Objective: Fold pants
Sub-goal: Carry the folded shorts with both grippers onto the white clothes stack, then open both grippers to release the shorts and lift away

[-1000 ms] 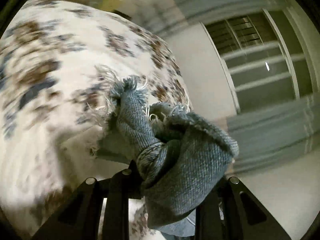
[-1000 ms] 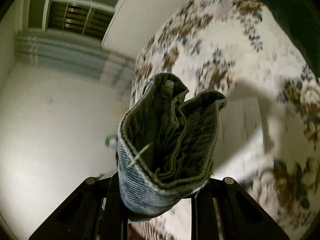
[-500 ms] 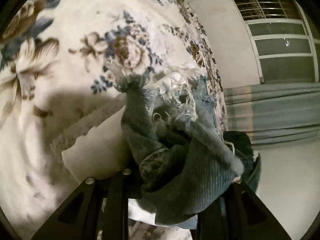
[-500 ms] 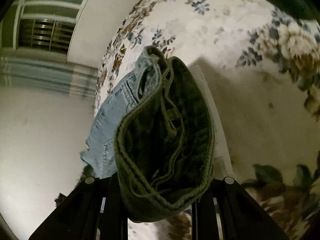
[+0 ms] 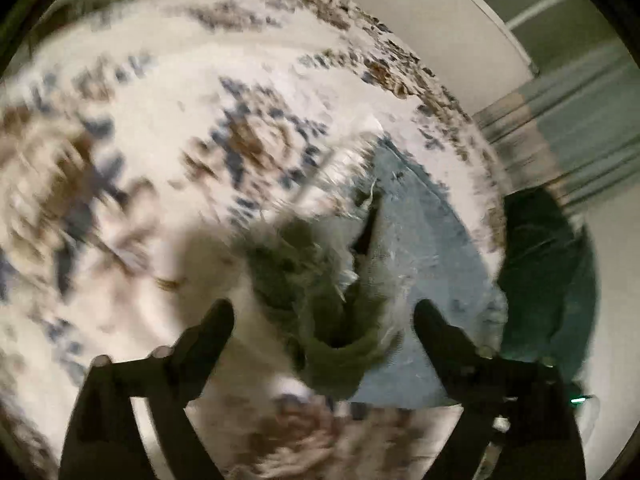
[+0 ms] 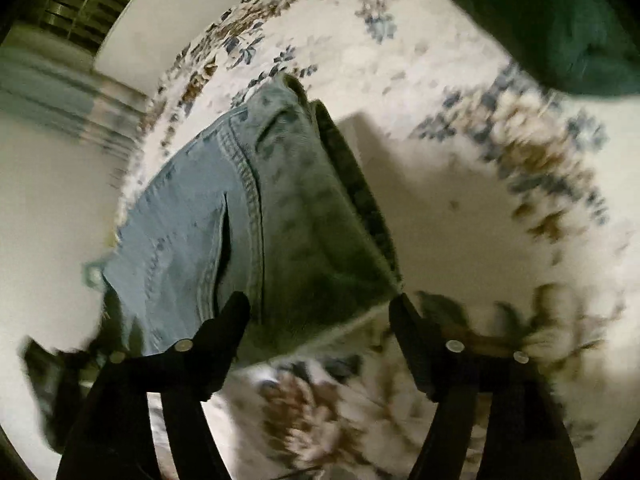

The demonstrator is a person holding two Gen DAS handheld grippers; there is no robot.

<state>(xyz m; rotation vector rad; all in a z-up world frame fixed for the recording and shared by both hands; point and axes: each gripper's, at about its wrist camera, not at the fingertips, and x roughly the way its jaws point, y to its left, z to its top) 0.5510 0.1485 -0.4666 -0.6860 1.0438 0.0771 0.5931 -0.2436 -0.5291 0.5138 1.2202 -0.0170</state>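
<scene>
Light blue denim pants [image 6: 224, 232] lie folded on a floral bedspread [image 6: 460, 216]. In the right wrist view the waistband edge and a pocket seam face me. My right gripper [image 6: 320, 312] is open, its fingers either side of the near denim edge, holding nothing. In the left wrist view the frayed hem end of the pants [image 5: 332, 296] lies bunched between the fingers of my left gripper [image 5: 324, 316], which is open and apart from the cloth. The flat denim [image 5: 420, 240] stretches away to the right. Both views are motion-blurred.
A dark green cloth [image 5: 540, 280] lies at the bed's right edge in the left wrist view and at the top right in the right wrist view [image 6: 540, 20]. A white wall, grey curtains [image 5: 580, 120] and a window lie beyond the bed.
Both grippers have opened and let go of the denim. The pants have gone from being held up bunched to lying flat on the bedspread.
</scene>
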